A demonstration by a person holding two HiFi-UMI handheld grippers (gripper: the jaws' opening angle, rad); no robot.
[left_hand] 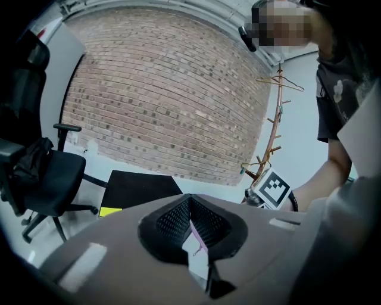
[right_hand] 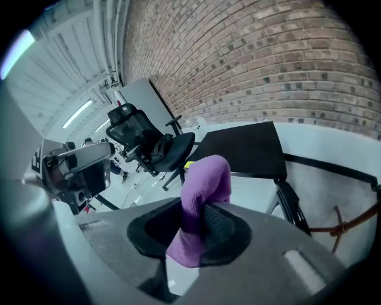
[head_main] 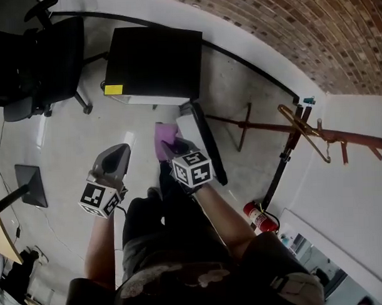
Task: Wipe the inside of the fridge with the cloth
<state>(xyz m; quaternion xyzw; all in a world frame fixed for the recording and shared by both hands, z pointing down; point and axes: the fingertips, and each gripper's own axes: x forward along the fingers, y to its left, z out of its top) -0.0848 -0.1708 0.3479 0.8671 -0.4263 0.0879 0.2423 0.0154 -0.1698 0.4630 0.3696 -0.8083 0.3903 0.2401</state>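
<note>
**A:** Where is the cloth?

**B:** The purple cloth (right_hand: 205, 179) is pinched in the right gripper (right_hand: 197, 219). Its jaws are clamped on a fold, with a loop standing above the pads and a tail hanging below. It is held just before the black fridge (head_main: 153, 62), near the edge of the open door (head_main: 206, 142).

**A:** And the left gripper (left_hand: 190, 221)?

**B:** Its jaws are drawn together to a thin slit and grip nothing.

**A:** How should the cloth handle?

**B:** Likely light, soft and floppy, bunching under pressure. A hold near the fold, with loose cloth ahead of the jaws, seems best.
</note>
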